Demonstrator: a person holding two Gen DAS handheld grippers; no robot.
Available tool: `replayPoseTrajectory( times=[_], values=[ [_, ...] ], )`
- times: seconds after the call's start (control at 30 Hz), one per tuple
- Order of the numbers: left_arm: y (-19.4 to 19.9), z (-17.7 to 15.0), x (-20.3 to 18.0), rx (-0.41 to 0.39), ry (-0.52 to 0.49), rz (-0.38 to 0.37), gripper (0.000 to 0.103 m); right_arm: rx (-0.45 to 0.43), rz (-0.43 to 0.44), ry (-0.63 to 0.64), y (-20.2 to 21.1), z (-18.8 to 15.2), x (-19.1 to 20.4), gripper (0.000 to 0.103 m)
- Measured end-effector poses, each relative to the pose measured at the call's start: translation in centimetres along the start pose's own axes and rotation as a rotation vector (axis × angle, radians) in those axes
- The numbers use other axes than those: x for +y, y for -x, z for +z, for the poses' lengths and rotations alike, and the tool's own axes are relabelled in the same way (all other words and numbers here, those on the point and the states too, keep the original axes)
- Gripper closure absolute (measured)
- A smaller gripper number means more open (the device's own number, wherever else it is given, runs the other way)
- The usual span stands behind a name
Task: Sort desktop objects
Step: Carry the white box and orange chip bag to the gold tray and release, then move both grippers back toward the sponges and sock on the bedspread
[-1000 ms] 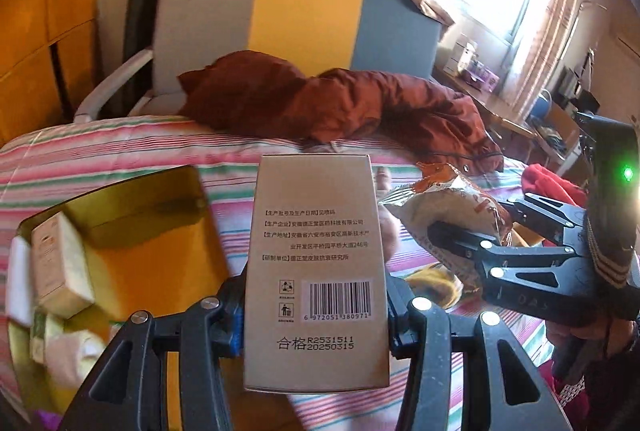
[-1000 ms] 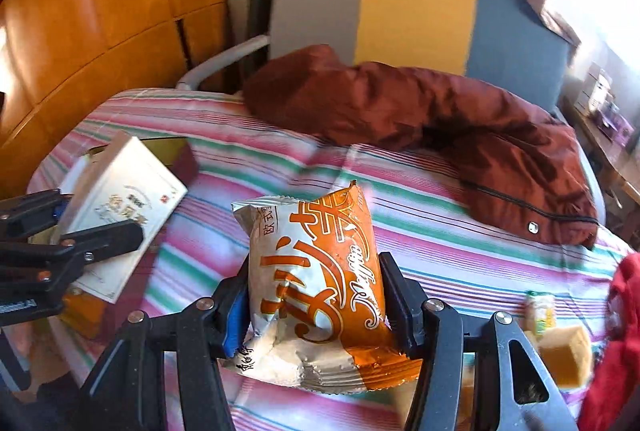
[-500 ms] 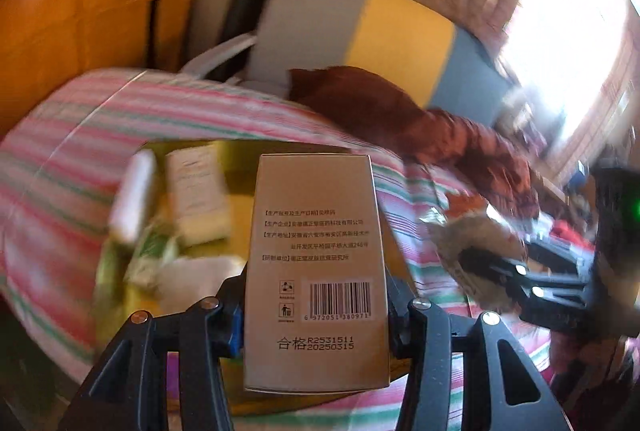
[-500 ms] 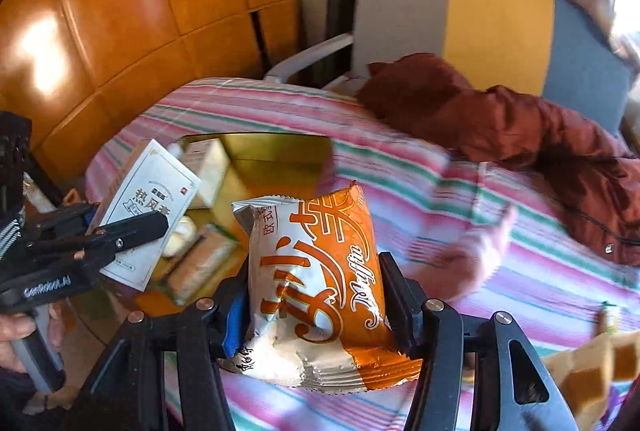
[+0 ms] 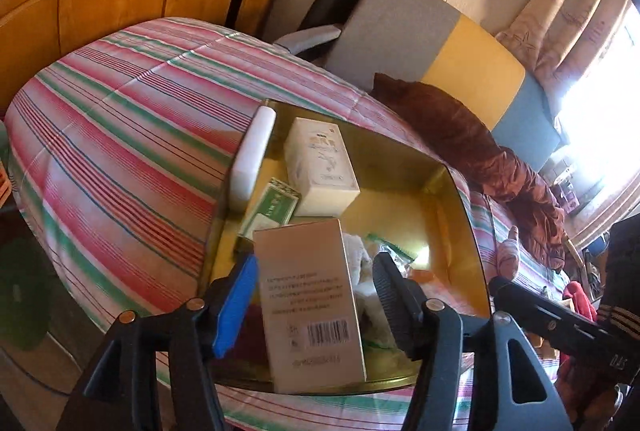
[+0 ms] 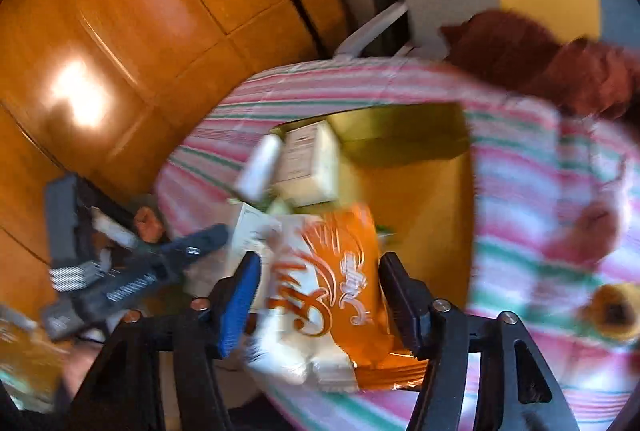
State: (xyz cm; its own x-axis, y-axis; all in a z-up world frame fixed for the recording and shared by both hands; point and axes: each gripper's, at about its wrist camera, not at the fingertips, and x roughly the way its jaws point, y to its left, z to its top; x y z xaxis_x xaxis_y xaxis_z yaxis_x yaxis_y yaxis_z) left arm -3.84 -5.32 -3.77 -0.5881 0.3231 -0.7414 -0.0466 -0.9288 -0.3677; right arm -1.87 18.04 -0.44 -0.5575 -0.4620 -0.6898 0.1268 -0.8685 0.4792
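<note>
Release over the gold tray (image 5: 460,199) is what I read here. My left gripper (image 5: 316,295) has just been opening, and the tan carton (image 5: 310,303) stands between its fingers with a clear gap on both sides, so nothing clamps it; its long axis runs straight out along the fingers, barcode end nearest me, far end over the tray's near half. My right gripper (image 6: 320,287) has just been opening too, and the orange snack bag (image 6: 340,283) sits between its pads, apparently loose, at the tray's near rim (image 6: 466,199).

Both hands are about equally near the tray, the left one at its near-left corner.

From the left wrist I see what already lies in the tray: a white carton (image 5: 320,167), a green packet (image 5: 272,207) and a white tube (image 5: 252,155) on its left rim. From the right wrist, blurred, I see the left gripper (image 6: 160,263) just beside the tray's left side.
</note>
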Motion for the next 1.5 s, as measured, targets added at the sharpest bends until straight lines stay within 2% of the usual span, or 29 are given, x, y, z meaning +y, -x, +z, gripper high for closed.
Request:
replayPoseTrajectory(
  times=[0.27, 0.4, 0.53, 0.67, 0.77, 0.87, 1.1, 1.33, 1.4, 1.5],
  values=[
    [-0.6, -1.4, 0.3, 0.007, -0.078, 0.1, 0.041, 0.065, 0.0, 0.013, -2.1, -1.9, 1.1, 0.036],
    [-1.1, -1.8, 0.5, 0.03, -0.072, 0.101, 0.041, 0.077, 0.044, 0.004, -2.5, -2.4, 0.9, 0.035],
    [0.9, -1.3, 0.2, -0.047, -0.076, 0.059, 0.039, 0.101, 0.101, 0.025, -3.2, -2.9, 1.6, 0.032],
    [2.3, -1.2, -0.5, -0.104, -0.118, 0.081, 0.034, 0.094, 0.094, 0.054, -3.1, -3.4, 2.4, 0.028],
    [2.5, -1.2, -1.0, -0.107, -0.138, 0.093, 0.033, 0.061, 0.041, 0.095, -2.1, -3.6, 2.8, 0.023],
    [2.2, -1.3, -1.8, -0.101, -0.17, 0.139, 0.034, 0.016, -0.03, 0.123, -0.8, -3.7, 2.8, 0.021],
    [2.2, -1.7, -3.3, -0.098, -0.22, 0.151, 0.034, -0.05, -0.159, 0.159, 1.8, -4.2, 2.0, 0.015],
    [2.3, -2.8, -4.8, -0.097, -0.285, 0.178, 0.033, -0.087, -0.275, 0.165, 3.7, -5.1, 0.3, 0.008],
    [2.4, -3.0, -5.3, -0.099, -0.302, 0.178, 0.033, -0.089, -0.34, 0.182, 4.0, -5.6, -0.3, 0.007],
    [2.4, -3.3, -5.8, -0.097, -0.318, 0.177, 0.034, -0.082, -0.37, 0.171, 4.3, -6.2, -1.4, 0.007]
  ],
)
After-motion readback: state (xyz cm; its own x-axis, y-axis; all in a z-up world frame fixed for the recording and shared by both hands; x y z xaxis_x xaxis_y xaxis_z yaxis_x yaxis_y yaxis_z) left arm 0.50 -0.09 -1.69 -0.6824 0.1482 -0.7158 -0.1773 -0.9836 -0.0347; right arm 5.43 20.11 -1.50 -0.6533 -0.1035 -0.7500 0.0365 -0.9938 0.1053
